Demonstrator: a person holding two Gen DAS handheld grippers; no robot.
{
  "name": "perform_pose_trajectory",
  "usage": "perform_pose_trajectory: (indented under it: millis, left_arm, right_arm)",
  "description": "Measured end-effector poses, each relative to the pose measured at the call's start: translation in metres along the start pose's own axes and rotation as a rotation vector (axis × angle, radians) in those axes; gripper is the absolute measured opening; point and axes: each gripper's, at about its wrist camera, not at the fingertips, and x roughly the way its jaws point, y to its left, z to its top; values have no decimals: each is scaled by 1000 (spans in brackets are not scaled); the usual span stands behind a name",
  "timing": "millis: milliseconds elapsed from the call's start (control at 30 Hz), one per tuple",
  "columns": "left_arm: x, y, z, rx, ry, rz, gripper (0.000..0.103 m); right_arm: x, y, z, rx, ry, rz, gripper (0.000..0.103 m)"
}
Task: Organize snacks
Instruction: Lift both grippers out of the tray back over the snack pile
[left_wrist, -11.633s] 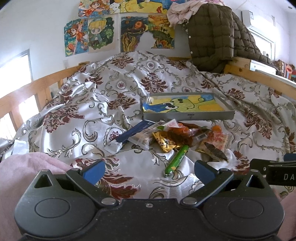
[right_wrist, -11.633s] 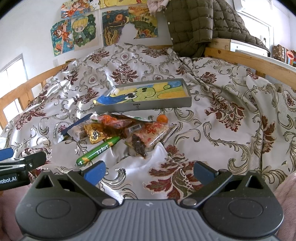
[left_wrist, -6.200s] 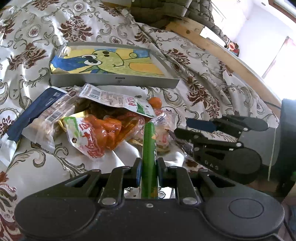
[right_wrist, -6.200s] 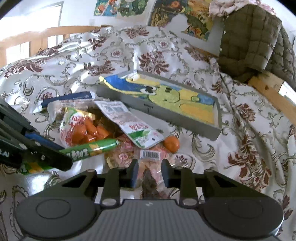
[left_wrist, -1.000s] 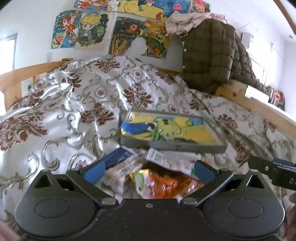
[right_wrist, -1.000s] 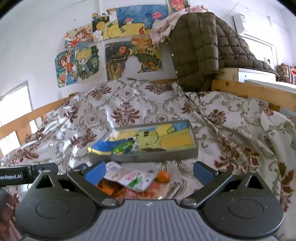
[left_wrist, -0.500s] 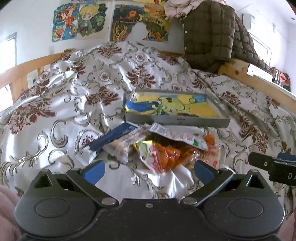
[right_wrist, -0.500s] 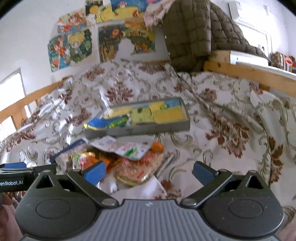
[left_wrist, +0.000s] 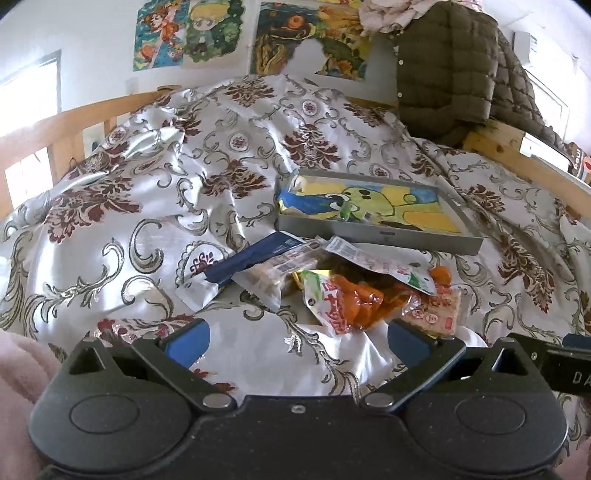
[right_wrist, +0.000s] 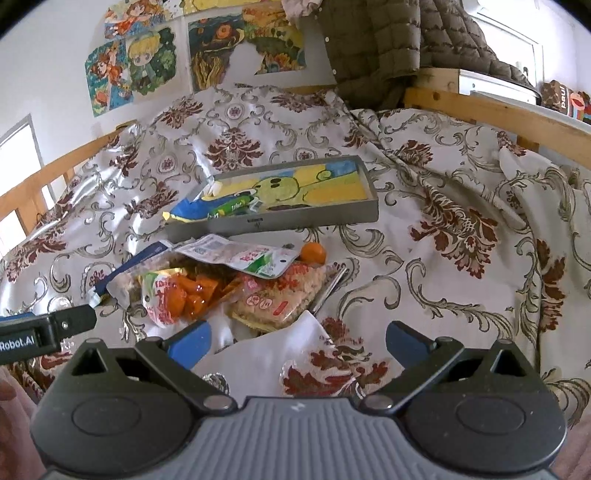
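Hovering with jaws apart, the left gripper and right gripper face the orange snack bag, just before the grey tray; light, crinkly, slippery, it looks best pinched at its sealed edge.

Bed ahead of the fingers, covered in silvery satin with maroon floral print. Wooden rail at left and right. White wall beyond, cartoon posters taped up. Olive quilted jacket hangs upper right. Bright window far left.
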Motion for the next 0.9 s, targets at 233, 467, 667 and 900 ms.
perform_pose_trajectory:
  millis: [233,467,667,900]
  left_arm:
    - [4,0,1,-3,18,5,102]
    - [10,-1,3,2,54,-36,102]
    - [29,-11,13,93,95,-95,102]
    - [67,-10,33,121,165,-232,102]
  right_arm:
    - [7,5,0,-31,37,-20,103]
    - [13,4,3,-22,57,-9,103]
    - [30,-4,16,-32,108,42,103]
    - [56,-16,35,-105,125,89,103]
